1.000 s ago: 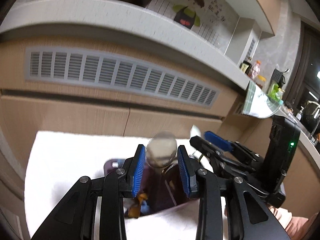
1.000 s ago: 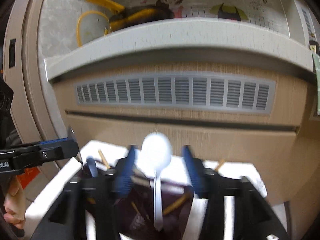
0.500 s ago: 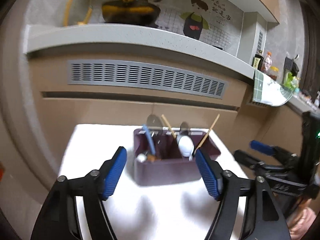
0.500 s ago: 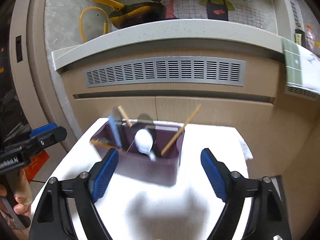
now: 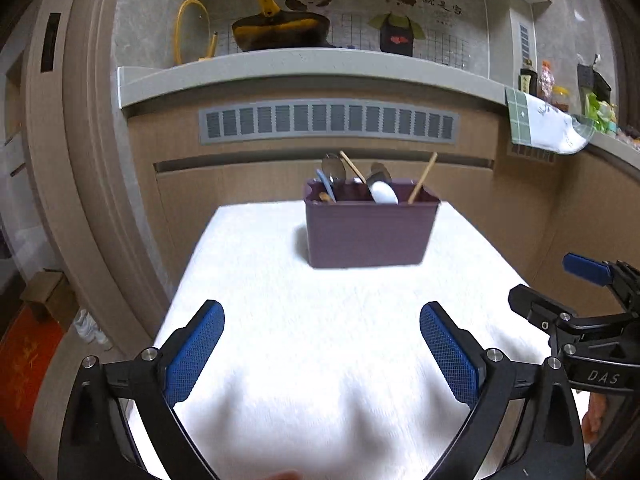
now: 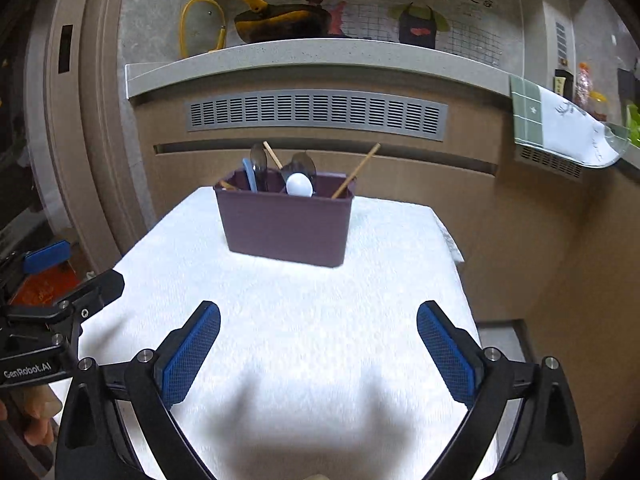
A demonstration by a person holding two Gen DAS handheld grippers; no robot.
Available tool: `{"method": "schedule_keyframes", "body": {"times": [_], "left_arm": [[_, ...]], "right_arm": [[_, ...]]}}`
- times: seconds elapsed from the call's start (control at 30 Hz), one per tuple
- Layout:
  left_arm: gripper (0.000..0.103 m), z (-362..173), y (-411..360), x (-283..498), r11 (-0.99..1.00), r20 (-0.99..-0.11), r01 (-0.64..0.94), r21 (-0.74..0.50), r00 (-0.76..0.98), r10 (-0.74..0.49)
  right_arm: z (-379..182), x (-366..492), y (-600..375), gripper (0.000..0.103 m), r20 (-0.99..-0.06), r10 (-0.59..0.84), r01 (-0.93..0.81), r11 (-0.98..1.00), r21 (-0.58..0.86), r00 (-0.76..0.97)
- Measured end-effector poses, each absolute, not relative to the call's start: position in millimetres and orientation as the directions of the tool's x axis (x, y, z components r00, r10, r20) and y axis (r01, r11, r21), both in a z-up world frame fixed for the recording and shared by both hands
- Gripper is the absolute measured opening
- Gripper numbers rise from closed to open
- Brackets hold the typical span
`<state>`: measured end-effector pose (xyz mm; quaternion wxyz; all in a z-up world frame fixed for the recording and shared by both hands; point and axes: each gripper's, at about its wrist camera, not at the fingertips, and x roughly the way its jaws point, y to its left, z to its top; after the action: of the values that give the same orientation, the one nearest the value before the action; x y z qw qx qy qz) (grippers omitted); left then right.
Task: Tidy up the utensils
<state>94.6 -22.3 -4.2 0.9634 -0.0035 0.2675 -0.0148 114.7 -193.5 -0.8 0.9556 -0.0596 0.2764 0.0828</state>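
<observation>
A dark purple utensil box (image 5: 368,232) stands on the white cloth-covered table (image 5: 320,340), toward its far edge; it also shows in the right wrist view (image 6: 286,228). It holds a white spoon (image 5: 383,193), a blue spoon (image 5: 326,186), metal spoons and wooden chopsticks (image 5: 422,178). My left gripper (image 5: 322,350) is open and empty, well back from the box. My right gripper (image 6: 318,346) is open and empty, also back from the box. Each gripper shows at the edge of the other's view.
A wooden cabinet front with a grey vent (image 5: 328,122) rises behind the table under a grey counter (image 5: 304,62). A yellow-handled pan (image 5: 280,32) sits on the counter. A green and white cloth (image 5: 544,128) hangs at right. The floor drops off at left.
Both grippers opened, let go of the spoons into the box, and pulled back from it. The box now stands farther away in both views.
</observation>
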Motion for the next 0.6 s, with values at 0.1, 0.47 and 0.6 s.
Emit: {"method": "schedule_keyframes", "body": {"times": [0.1,0.47,0.6], "left_arm": [[0.098,-5.3,-24.6,86.0,0.999,-0.524,0.038,-0.034,0.850,-0.051],[0.098,2.2,-25.6,81.9,0.999,-0.524,0.027,-0.036,0.850,-0.042],[0.098,2.0,-26.3,82.3,0.999,-0.527,0.026,-0.030,0.849,-0.038]], "right_arm": [[-0.2,107.3,-197.0,0.099,-0.533,0.121,-0.175,0.983,-0.051,0.837],[1.2,105.0,-202.1,0.100,-0.543,0.119,-0.163,0.986,-0.034,0.831],[-1.0,108.0,-206.0,0.100,-0.561,0.135,-0.167,0.986,-0.006,0.817]]}}
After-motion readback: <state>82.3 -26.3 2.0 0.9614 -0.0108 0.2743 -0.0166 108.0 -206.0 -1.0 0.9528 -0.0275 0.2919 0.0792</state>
